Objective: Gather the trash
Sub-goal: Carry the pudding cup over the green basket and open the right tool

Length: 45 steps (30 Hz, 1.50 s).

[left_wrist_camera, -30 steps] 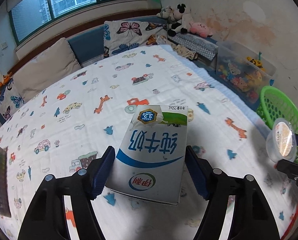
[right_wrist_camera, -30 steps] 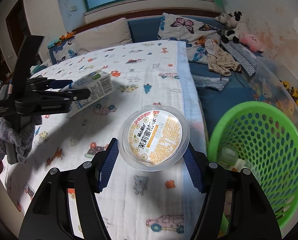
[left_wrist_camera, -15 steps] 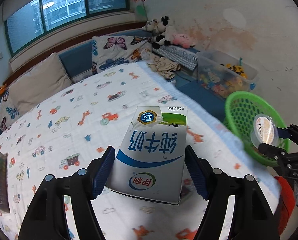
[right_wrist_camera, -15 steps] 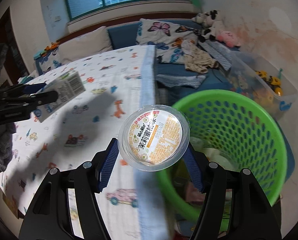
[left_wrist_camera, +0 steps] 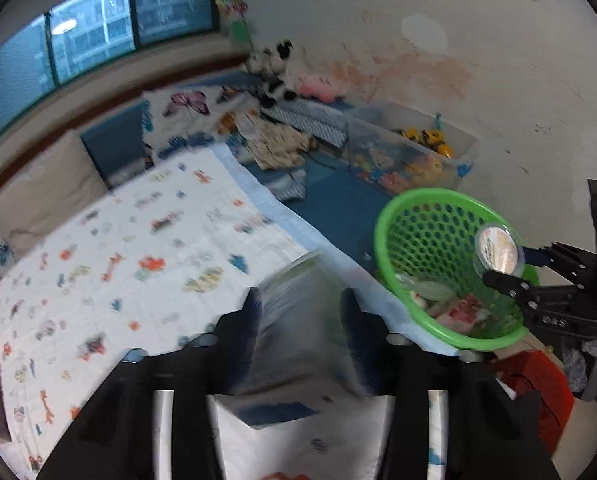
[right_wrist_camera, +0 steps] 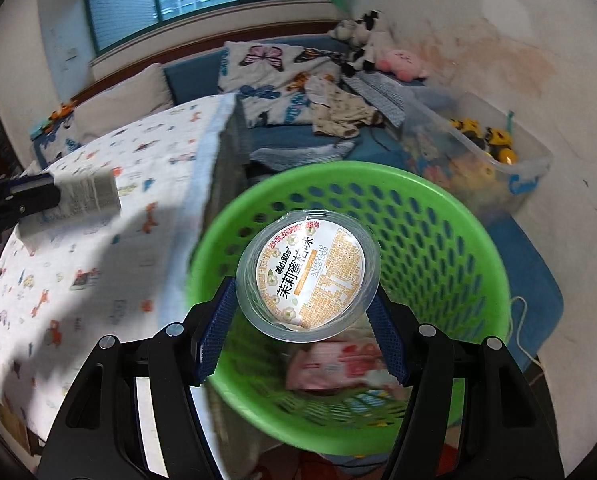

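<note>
My left gripper (left_wrist_camera: 300,304) is shut on a white and blue milk carton (left_wrist_camera: 302,332), blurred by motion, held above the bed's right edge. The carton also shows in the right wrist view (right_wrist_camera: 86,196). My right gripper (right_wrist_camera: 302,312) is shut on a clear plastic jelly cup (right_wrist_camera: 308,276) with an orange and white lid, held over the open green basket (right_wrist_camera: 438,216). The cup (left_wrist_camera: 498,250) and basket (left_wrist_camera: 402,216) also show in the left wrist view at the right. Several wrappers lie in the basket.
The bed has a white cartoon-print sheet (left_wrist_camera: 138,248). Pillows and plush toys line the back. A clear toy box (right_wrist_camera: 498,160) stands by the wall behind the basket. A blue mat (left_wrist_camera: 338,204) covers the floor. A red object (left_wrist_camera: 538,376) lies below the basket.
Both grippers have swung to the right. The cup has moved from beside the basket's rim to above its opening. The carton has come closer to the bed's right edge.
</note>
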Tool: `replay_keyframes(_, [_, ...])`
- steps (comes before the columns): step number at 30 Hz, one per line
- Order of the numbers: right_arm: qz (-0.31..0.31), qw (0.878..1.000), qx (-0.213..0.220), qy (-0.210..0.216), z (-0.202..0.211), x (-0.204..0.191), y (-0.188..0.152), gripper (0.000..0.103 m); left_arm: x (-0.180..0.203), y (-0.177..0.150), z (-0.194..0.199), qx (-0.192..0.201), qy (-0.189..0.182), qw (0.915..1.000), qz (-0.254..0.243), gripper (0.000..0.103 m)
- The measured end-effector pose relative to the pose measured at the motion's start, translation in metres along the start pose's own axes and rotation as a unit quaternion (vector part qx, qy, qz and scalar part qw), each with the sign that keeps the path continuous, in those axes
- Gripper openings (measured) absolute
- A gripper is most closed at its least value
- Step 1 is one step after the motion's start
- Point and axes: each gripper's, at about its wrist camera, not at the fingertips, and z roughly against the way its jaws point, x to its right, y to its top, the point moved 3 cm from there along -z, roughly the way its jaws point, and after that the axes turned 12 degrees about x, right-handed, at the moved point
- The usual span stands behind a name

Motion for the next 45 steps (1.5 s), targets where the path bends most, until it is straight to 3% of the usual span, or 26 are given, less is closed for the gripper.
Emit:
replay_keyframes(8, [-0.015, 1.000, -0.006, -0.022, 0.000, 0.029, -0.006, 0.065, 0.019, -0.006, -0.015, -0.015, -0.010, 0.9997, -0.018, 0.034])
replay_keyframes(12, [-0.015, 1.000, -0.003, -0.022, 0.002, 0.030, -0.008, 0.065, 0.011, -0.009, -0.014, -0.025, -0.010, 0.9996, 0.004, 0.034])
replay_keyframes(13, [-0.015, 1.000, -0.003, -0.021, 0.002, 0.030, -0.008, 0.065, 0.008, -0.012, -0.013, -0.028, -0.006, 0.9995, 0.008, 0.037])
replay_keyframes(16, [-0.017, 1.000, -0.003, -0.019, 0.001, 0.029, -0.008, 0.065, -0.002, -0.018, -0.009, -0.032, 0.005, 0.9991, 0.027, 0.067])
replay_keyframes(25, [-0.011, 1.000, 0.002, -0.008, 0.005, 0.017, -0.005, 0.065, -0.032, -0.035, -0.002, -0.050, 0.034, 0.9956, 0.072, 0.081])
replay_keyframes(36, [0.000, 1.000, 0.002, -0.003, 0.006, 0.005, -0.004, 0.065, -0.034, -0.057, -0.020, -0.095, 0.045, 0.9887, 0.108, 0.078])
replay_keyframes(41, [0.000, 1.000, -0.002, -0.006, 0.004, 0.006, -0.005, 0.065, -0.037, -0.062, -0.031, -0.112, 0.047, 0.9852, 0.121, 0.054])
replay_keyframes(45, [-0.003, 1.000, -0.002, -0.009, 0.003, 0.010, -0.006, 0.065, -0.036, -0.062, -0.031, -0.112, 0.048, 0.9848, 0.125, 0.042])
